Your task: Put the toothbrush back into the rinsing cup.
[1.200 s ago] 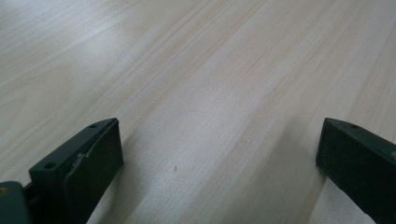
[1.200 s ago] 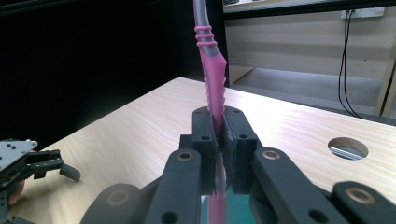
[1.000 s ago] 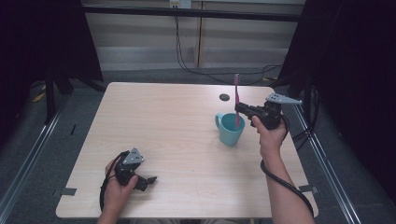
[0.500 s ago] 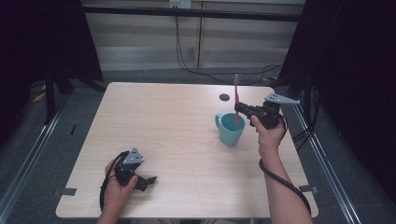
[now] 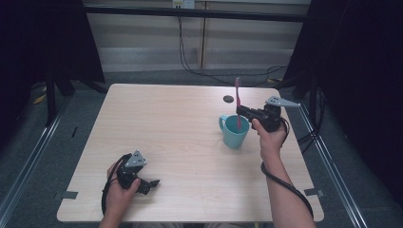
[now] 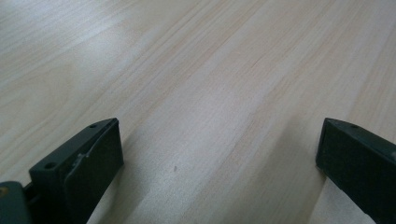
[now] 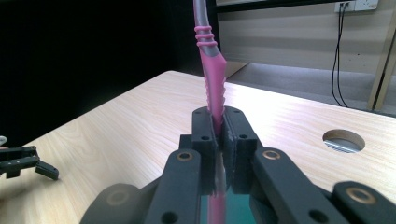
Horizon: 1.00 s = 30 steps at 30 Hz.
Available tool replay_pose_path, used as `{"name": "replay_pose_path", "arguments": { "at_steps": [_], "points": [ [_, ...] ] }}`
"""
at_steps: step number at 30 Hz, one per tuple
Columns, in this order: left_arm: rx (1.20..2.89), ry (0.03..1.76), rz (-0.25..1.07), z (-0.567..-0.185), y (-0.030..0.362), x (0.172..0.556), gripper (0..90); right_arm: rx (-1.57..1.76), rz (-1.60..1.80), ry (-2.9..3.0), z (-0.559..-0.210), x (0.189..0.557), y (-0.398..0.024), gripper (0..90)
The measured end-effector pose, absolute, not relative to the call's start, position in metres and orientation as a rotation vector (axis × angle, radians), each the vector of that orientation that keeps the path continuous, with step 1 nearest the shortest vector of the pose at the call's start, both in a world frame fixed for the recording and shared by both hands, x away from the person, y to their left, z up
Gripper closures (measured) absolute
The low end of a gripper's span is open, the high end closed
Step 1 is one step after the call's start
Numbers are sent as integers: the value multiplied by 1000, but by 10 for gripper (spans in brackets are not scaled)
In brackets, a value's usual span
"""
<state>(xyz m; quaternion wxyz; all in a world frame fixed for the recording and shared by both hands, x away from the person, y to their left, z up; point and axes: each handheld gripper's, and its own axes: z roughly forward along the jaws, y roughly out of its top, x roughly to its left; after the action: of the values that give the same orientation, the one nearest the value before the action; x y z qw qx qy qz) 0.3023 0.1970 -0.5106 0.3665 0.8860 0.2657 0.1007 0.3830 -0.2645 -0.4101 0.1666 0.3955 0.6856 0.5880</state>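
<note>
A pink toothbrush [image 5: 237,97] stands upright with its lower end inside a teal mug [image 5: 235,131] on the right half of the table. My right gripper [image 5: 241,111] is shut on the toothbrush just above the mug's rim. In the right gripper view the pink handle [image 7: 212,88] rises from between the closed jaws, and the mug's teal inside [image 7: 238,210] lies below them. My left gripper [image 5: 151,183] rests low at the table's front left, open, with bare wood [image 6: 205,121] between its jaws.
A round cable hole [image 5: 228,99] lies in the tabletop behind the mug, also seen as a cable hole [image 7: 343,140] in the right gripper view. Cables hang down the wall behind the table. Black curtains flank both sides.
The right gripper has lowered the toothbrush slightly toward the mug. The left gripper has not moved.
</note>
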Motion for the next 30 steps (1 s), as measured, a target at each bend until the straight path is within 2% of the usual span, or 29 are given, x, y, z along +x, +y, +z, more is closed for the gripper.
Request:
{"name": "replay_pose_path", "arguments": {
  "at_steps": [30],
  "points": [
    [2278, 688, 261, -510, 197, 302, 3, 1147, 1615, 1971, -438, 384, -264, 840]
  ]
}}
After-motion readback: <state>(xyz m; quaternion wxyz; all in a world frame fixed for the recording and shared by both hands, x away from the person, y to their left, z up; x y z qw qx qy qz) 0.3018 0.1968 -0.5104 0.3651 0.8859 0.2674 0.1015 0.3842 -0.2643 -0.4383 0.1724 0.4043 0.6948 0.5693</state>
